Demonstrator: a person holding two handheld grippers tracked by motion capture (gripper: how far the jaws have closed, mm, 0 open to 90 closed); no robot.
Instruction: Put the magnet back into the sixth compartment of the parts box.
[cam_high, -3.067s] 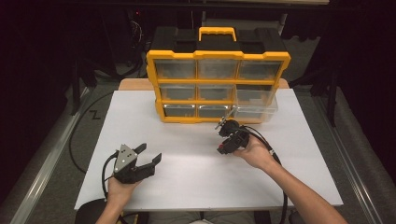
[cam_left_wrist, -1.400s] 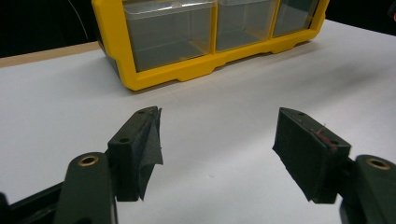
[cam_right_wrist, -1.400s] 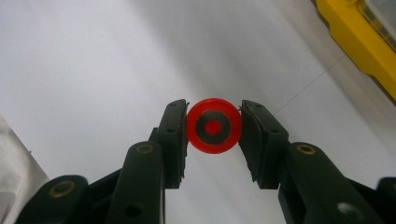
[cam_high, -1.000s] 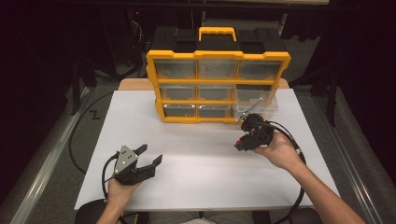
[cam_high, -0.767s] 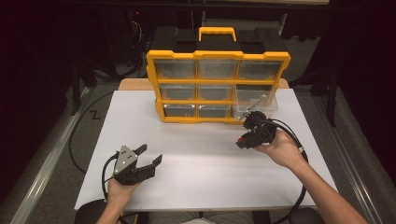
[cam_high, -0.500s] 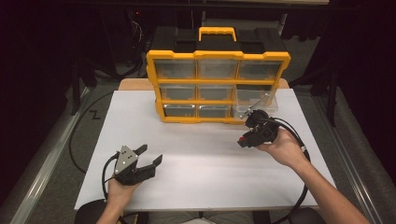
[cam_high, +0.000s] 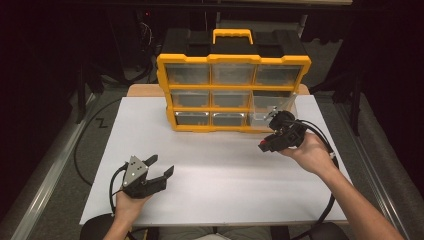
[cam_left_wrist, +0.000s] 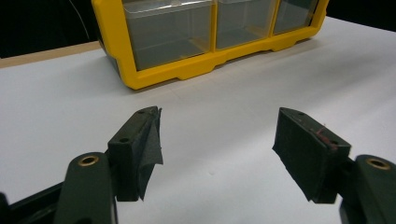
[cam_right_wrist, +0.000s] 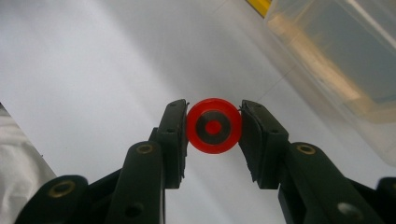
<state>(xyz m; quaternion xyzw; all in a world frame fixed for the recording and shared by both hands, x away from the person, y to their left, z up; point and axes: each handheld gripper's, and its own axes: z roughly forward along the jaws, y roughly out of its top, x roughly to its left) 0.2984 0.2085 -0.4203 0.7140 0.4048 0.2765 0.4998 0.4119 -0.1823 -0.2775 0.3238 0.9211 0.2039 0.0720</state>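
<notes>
1. The right tongs pinch a small red disc between their two black jaws; in the right gripper view the disc has a grey ring and a red dot at its centre, and each jaw presses on one side of its rim.
2. In the high view the right tongs are held by the person's right hand above the white tabletop, just in front of the lower right corner of the yellow drawer cabinet. The disc itself is too small to make out there.
3. A clear plastic drawer sticks out from the cabinet's lower right side, just beside the right tongs. In the right gripper view the same clear drawer lies beyond the disc, at the upper right, apart from it.
4. The left tongs are spread wide and hold nothing. The person's left hand keeps them low over the near left part of the tabletop, well apart from the cabinet and from the right tongs.
5. In the left gripper view the left tongs show bare white tabletop between the two jaws, with the cabinet's bottom row of clear drawers farther off.
6. The cabinet stands upright at the far edge of the tabletop, with a yellow handle on its black top.
</notes>
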